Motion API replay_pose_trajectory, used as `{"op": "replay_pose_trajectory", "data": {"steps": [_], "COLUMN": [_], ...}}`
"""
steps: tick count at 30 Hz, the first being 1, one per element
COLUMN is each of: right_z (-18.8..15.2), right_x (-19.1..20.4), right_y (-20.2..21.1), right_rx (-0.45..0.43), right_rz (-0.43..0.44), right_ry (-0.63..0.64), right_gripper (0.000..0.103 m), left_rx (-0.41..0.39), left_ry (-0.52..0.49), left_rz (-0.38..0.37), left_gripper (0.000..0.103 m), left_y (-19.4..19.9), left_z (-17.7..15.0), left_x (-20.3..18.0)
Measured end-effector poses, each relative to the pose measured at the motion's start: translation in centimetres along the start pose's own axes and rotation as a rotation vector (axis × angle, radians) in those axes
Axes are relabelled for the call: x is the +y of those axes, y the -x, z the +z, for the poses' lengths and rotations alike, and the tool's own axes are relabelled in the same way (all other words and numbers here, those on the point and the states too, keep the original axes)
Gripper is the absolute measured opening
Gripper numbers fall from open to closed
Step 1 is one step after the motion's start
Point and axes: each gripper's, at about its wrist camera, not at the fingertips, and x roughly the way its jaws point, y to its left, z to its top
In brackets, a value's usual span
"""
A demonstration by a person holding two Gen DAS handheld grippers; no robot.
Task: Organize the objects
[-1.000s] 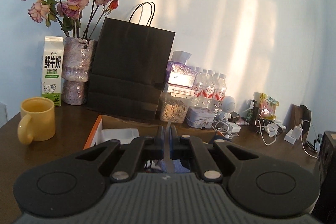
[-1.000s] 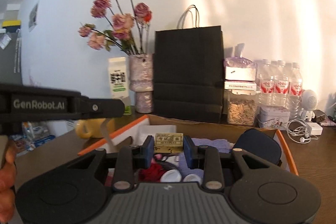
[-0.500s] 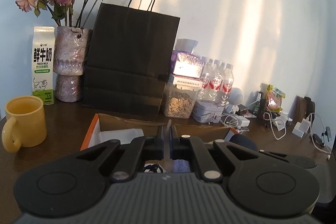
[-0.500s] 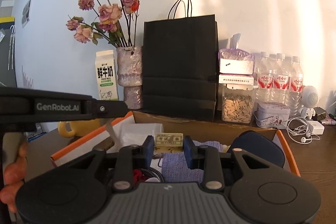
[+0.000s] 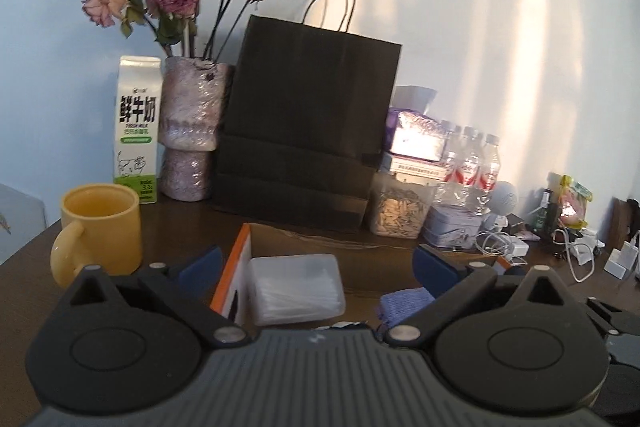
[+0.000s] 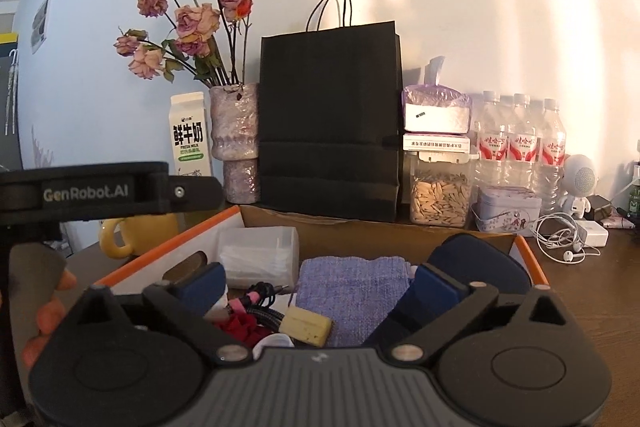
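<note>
Both of your tools stand released: right tool point(image 6: 316, 291) and left tool point(image 5: 316, 267) grasp nothing. The small yellow box point(image 6: 306, 330) lies, apparently loose, in the cardboard box point(image 6: 532, 263) under the right tool, atop tangled cables point(image 6: 260, 303); descending may snag them.

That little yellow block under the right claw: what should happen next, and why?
Probably lift the right claw clear. It is open, and the yellow block lies loose in the cardboard box beside the purple cloth, so the drop looks done.
</note>
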Motion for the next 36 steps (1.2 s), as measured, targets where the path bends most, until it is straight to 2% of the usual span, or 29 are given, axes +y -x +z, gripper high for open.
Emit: {"op": "replay_pose_trajectory", "data": {"steps": [10, 17, 26, 36], "right_z": [-0.1, 0.3, 0.1, -2.6], "right_x": [-0.2, -0.3, 0.1, 0.1], "right_y": [0.2, 1.9, 6.8, 11.5], "right_rx": [-0.01, -0.006, 0.025, 0.115], "right_rz": [-0.023, -0.03, -0.052, -0.037], "right_ry": [-0.005, -0.007, 0.02, -0.041], "right_gripper": [0.103, 0.103, 0.103, 0.103], "left_rx": [-0.001, -0.037, 0.045, 0.161], "left_ry": [-0.006, -0.031, -0.032, -0.088], "left_rz": [-0.004, -0.011, -0.028, -0.02], "left_gripper": [0.103, 0.103, 0.103, 0.103], "left_y": [0.4, 3.2, 7.6, 12.1], "left_z": [0.1, 0.5, -1.0, -4.7], "left_x": [-0.2, -0.5, 0.6, 0.7]}}
